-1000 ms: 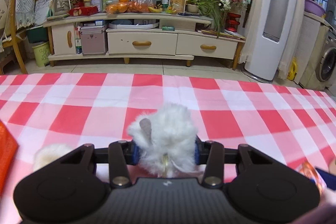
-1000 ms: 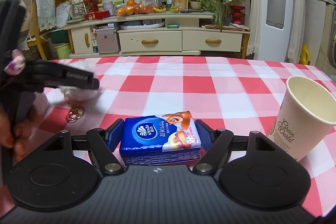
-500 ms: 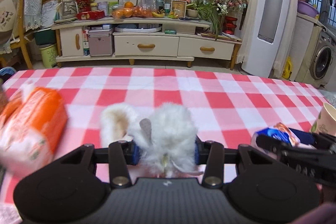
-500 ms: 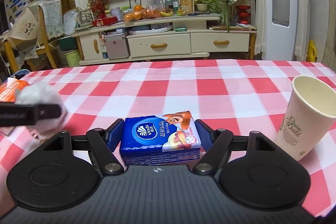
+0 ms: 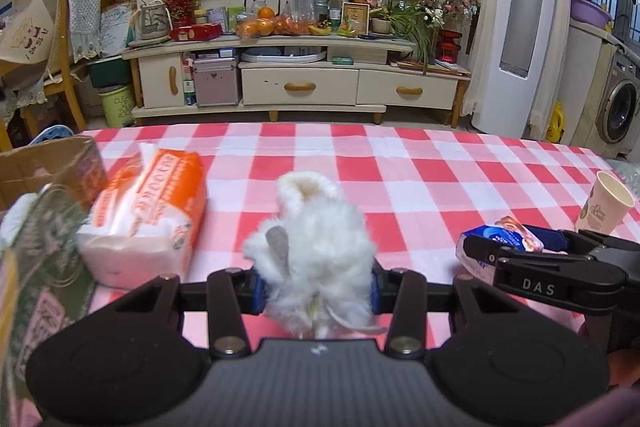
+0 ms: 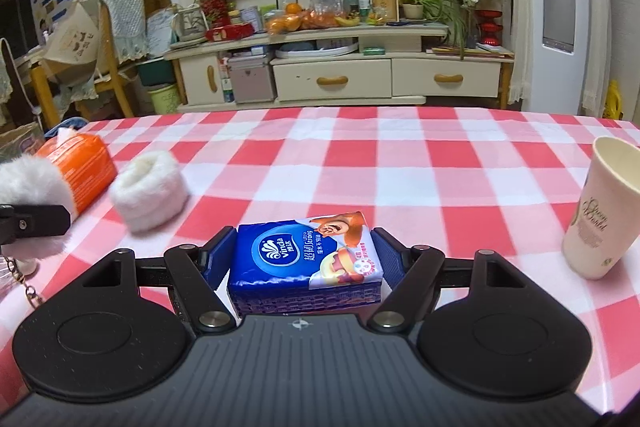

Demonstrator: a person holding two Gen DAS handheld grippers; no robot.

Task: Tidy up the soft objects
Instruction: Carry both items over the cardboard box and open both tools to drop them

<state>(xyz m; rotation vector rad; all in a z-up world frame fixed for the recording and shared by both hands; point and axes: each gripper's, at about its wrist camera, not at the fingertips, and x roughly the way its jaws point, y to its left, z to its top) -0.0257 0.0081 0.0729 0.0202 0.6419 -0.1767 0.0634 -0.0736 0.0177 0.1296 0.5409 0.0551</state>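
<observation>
A: What is the biggest thing in view?

B: The table with its red-and-white checked cloth [image 6: 400, 163], which fills the middle of both views. On its left edge sits a brown cardboard box [image 5: 44, 167], only partly in frame.

A: And next down in size?

B: An orange tissue pack [image 5: 152, 219], lying on the cloth just beside the box. Then a cream paper cup [image 6: 600, 215] standing upright on the right side, well apart from the pack.

A: What are the two grippers doing?

B: The right gripper [image 6: 302, 259] has its blue pads pressed against both sides of a blue tissue packet [image 6: 308, 259], so it is clamped on that packet. Whether the packet touches the cloth, I cannot tell. The left gripper [image 5: 316, 287] is closed around a white fluffy toy [image 5: 316, 251], fur bulging out past both pads. A small gold chain [image 6: 24, 287] hangs below the toy in the right wrist view.

A: Anything else soft?

B: A white fluffy ring [image 6: 150, 187] rests on the cloth between the orange pack and the blue packet, near the held toy. From the left wrist view it shows just behind the toy, and I cannot tell whether the two touch.
</observation>
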